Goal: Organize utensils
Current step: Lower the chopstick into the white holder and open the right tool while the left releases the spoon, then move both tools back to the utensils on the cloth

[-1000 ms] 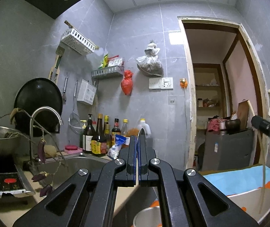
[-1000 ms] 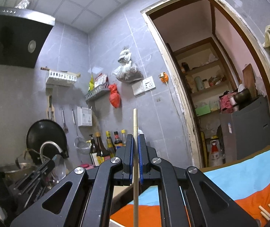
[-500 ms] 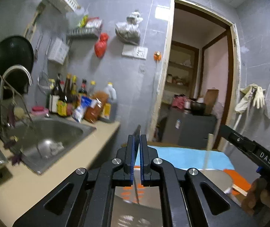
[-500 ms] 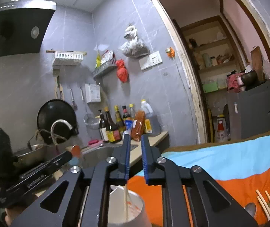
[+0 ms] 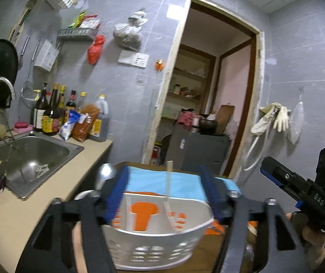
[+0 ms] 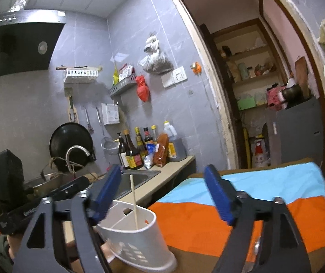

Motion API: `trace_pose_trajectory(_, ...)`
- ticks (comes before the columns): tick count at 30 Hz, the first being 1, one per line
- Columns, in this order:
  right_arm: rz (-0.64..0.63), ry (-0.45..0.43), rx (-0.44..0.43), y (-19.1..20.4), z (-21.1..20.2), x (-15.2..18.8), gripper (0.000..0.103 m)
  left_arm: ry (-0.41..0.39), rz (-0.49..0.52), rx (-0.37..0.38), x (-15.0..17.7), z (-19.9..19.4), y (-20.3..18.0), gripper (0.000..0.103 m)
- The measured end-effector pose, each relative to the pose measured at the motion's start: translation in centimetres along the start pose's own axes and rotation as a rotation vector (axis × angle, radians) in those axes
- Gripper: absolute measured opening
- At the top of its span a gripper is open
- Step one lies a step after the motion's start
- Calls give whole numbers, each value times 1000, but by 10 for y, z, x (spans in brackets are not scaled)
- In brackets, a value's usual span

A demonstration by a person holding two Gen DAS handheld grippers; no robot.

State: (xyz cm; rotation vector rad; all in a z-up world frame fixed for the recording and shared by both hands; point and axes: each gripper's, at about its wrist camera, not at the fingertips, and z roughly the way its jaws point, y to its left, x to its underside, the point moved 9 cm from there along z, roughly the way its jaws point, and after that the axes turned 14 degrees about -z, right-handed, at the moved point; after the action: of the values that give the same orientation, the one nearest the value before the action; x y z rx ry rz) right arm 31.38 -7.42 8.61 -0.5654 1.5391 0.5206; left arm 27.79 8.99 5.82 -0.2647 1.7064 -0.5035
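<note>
Low in the center of both frames stands one white utensil holder (image 5: 155,234), with one chopstick (image 6: 134,201) upright inside it. On the cloth (image 6: 242,207) at lower right, the right gripper (image 6: 164,193) is spread wide, gripping nothing. Likewise released, the left gripper (image 5: 165,193) straddles the holder's rim with its two blue pads (image 5: 116,195).

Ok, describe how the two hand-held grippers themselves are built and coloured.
Both are alike. The left hand-held gripper has black angular linkage arms with triangular cut-outs, silver screw heads at the joints, and blue ribbed fingers. The right hand-held gripper has the same black frame, silver screws and blue fingers. Seen from the left wrist view, its black body carries white lettering and a black camera block.
</note>
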Motion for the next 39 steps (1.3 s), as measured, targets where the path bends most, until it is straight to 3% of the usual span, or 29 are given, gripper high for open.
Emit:
trace_pose_trajectory(2, -18, -16, 20, -5, -15, -5, 92, -13, 9, 15, 1, -4, -15, 82)
trace_pose_trajectory(3, -27, -27, 31, -9, -24, -8, 101, -18, 19, 16, 3, -6, -22, 84)
trace_pose_trajectory(7, -67, -60, 79, -21, -57, -15, 103, -46, 62, 17, 10, -9, -49, 97)
trace_pose_trajectory(19, -189, -62, 170, -51, -118, -7, 103, -79, 178, 42, 59, -7, -118, 100)
trace_pose_trajectory(22, -185, -31, 178, -65, -122, 3, 103, -33, 169, 41, 73, 3, -122, 100)
trace_pose_trajectory(36, -74, 213, 209, -141, -106, 82, 100, 331, 123, 2, 152, 76, -122, 98)
trace_pose_trajectory(39, -39, 298, 204, -153, -93, 103, 88, 407, 139, 6, 166, 92, -124, 77)
